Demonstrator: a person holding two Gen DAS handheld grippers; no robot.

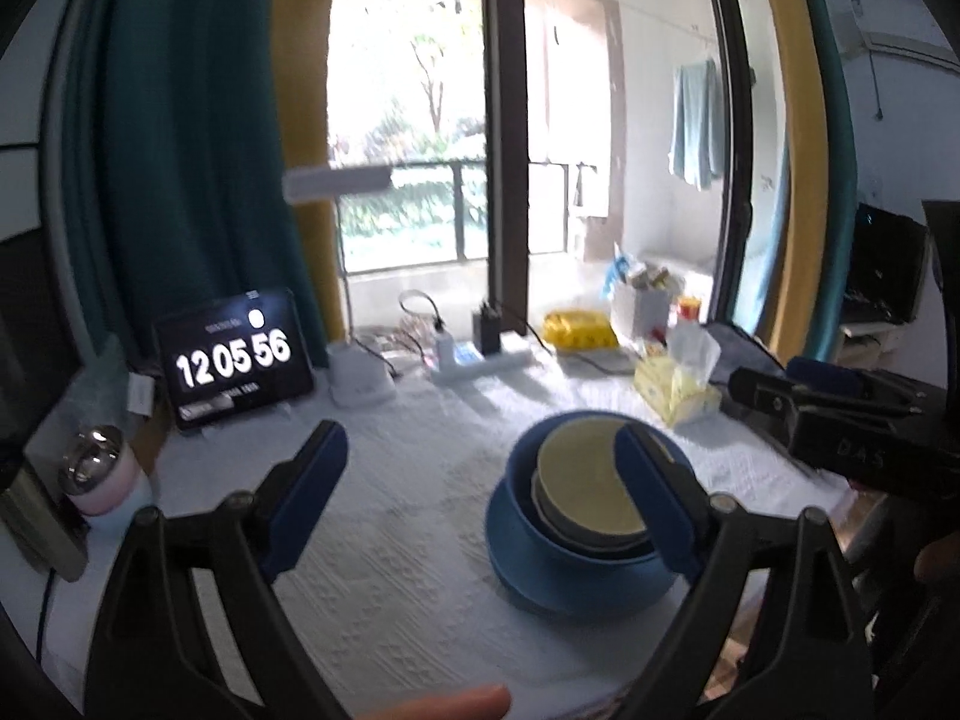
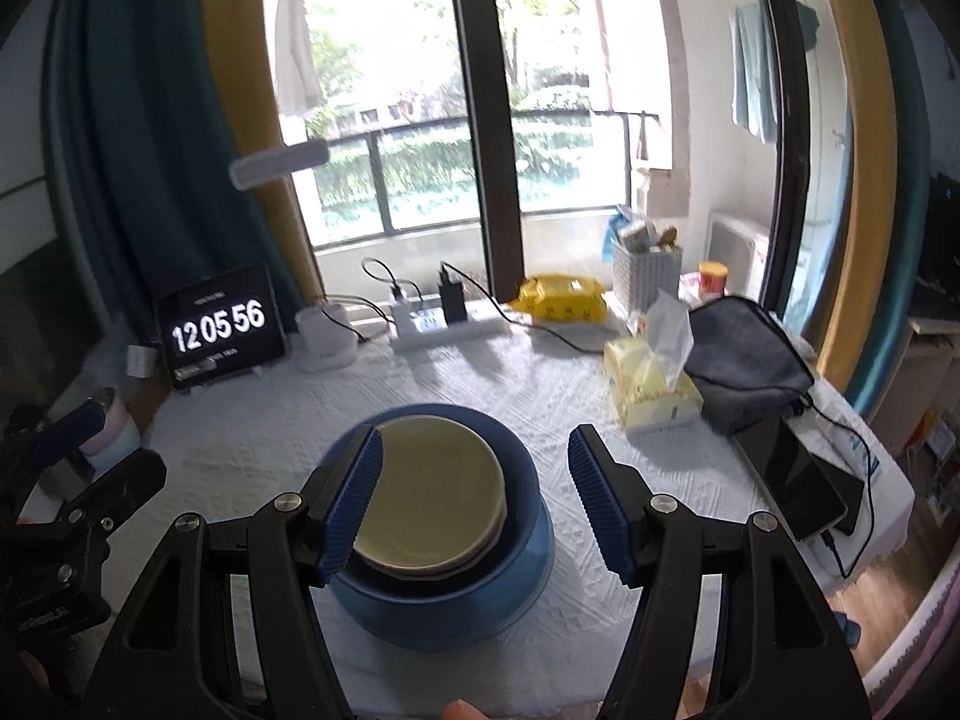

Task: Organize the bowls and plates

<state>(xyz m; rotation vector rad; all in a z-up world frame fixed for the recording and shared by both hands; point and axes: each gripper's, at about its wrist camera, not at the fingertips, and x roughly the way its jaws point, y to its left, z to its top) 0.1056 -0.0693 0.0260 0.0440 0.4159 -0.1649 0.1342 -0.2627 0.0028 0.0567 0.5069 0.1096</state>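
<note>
A stack of dishes stands on the white tablecloth: a blue plate at the bottom, a blue bowl on it, and yellow-green plates nested on top. The same stack shows in the right wrist view, with the blue bowl holding the yellow-green plates. My left gripper is open and empty, above the table just left of the stack. My right gripper is open and empty, hovering over the stack's right side. The right gripper's body also shows in the left wrist view.
A tablet clock stands at the back left, a pink cup at the left edge. A tissue pack, grey pouch, phone, power strip, yellow packet and basket lie behind and right.
</note>
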